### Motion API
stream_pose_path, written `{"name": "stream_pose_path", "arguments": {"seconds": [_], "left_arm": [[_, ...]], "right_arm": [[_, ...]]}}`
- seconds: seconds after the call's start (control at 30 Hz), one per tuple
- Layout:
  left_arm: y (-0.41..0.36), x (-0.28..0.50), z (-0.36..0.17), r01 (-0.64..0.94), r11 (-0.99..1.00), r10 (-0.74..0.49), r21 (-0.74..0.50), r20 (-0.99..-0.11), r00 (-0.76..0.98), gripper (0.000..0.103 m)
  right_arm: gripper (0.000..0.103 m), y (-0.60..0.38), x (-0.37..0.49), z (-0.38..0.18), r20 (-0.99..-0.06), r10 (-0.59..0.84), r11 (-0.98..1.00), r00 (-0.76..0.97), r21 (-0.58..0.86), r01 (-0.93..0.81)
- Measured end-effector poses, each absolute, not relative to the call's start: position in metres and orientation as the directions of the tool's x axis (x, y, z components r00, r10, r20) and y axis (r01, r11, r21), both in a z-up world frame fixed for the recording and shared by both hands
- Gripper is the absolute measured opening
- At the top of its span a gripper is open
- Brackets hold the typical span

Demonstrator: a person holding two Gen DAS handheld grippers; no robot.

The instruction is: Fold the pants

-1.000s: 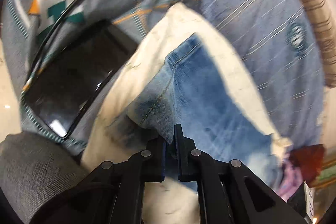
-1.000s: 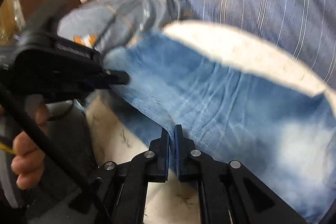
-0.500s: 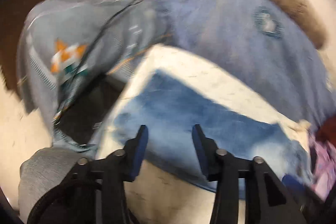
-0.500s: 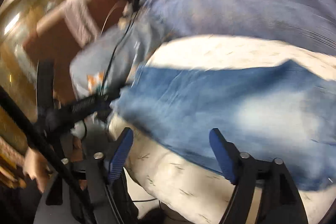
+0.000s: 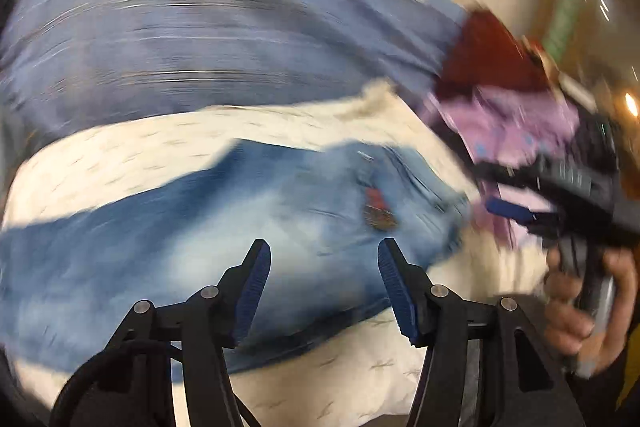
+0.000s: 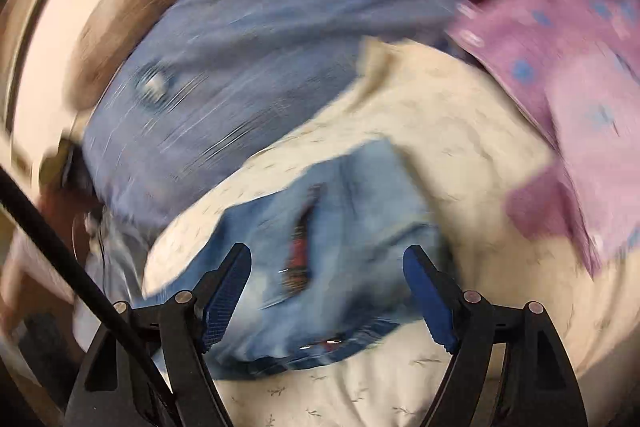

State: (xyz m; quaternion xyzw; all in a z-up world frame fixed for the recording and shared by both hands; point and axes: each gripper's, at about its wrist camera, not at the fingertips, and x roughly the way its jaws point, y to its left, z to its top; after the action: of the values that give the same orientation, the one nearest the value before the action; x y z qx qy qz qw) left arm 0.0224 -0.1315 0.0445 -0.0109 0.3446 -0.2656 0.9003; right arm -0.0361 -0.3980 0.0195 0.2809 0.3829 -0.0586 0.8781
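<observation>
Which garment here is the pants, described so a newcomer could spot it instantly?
Start at the cream printed cloth covering the surface. The pants lie flat on it, just beyond the open right gripper. Unlike the striped blue shirt and pink dotted garment nearby, they are faded denim with a red patch.

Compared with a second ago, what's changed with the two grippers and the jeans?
Both grippers let go. The left gripper and right gripper were shut on the jeans' edge a second ago; now both are open and drawn back above them, their views swung toward the end with the red patch. The jeans still lie on the cream cloth, with the blue striped shirt behind.
</observation>
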Motion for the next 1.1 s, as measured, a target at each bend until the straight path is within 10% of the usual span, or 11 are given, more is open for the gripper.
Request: {"name": "stream_pose_path", "arguments": {"seconds": [0.57, 0.77, 1.1], "left_arm": [[-0.326, 0.064, -0.025, 0.762, 0.601, -0.398, 0.241, -0.737, 0.546, 0.064], [-0.353, 0.060, -0.055, 0.739, 0.551, -0.316, 0.389, -0.722, 0.616, 0.043], [-0.308, 0.094, -0.022, 0.710, 0.698, -0.539, -0.097, -0.724, 0.431, 0.018]], "right_arm": [[0.080, -0.506, -0.058, -0.032, -0.624, 0.192, 0.537, 0.757, 0.713, 0.451], [0.080, -0.504, -0.048, -0.043, -0.635, 0.257, 0.507, 0.728, 0.730, 0.458], [0.080, -0.506, -0.023, -0.060, -0.604, 0.385, 0.454, 0.698, 0.783, 0.426]]}}
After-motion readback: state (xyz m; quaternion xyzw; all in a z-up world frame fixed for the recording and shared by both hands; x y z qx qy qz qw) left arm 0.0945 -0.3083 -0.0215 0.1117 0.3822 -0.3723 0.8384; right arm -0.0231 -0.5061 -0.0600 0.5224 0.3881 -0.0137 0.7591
